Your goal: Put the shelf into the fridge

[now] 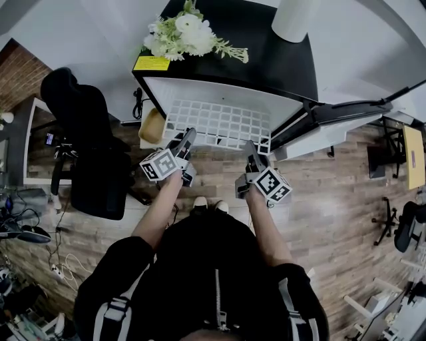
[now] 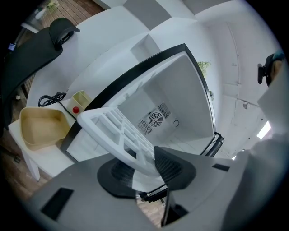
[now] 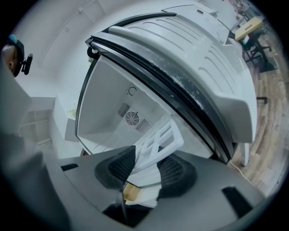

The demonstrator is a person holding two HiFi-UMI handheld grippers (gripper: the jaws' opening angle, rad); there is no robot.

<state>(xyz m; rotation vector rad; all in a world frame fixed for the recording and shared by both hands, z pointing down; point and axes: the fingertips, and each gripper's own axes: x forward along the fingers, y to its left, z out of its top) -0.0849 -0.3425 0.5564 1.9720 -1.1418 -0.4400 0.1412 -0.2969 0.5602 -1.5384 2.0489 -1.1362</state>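
Close to me, the left gripper [image 2: 143,168] and the right gripper [image 3: 145,170] each clamp the near edge of the white lattice shelf [image 1: 219,124], which is held at the mouth of the open fridge [image 1: 266,60]. With such thin edge grips, I reckon it could tilt, jam against a side wall or miss its rails. Beyond, the door [image 1: 333,123] crowds the right side.

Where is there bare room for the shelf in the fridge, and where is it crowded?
The fridge is bare inside, wall to wall, back to the fan; the shelf is at its mouth. Crowded: fridge top holds flowers and a white roll; left side table carries a beige tray.
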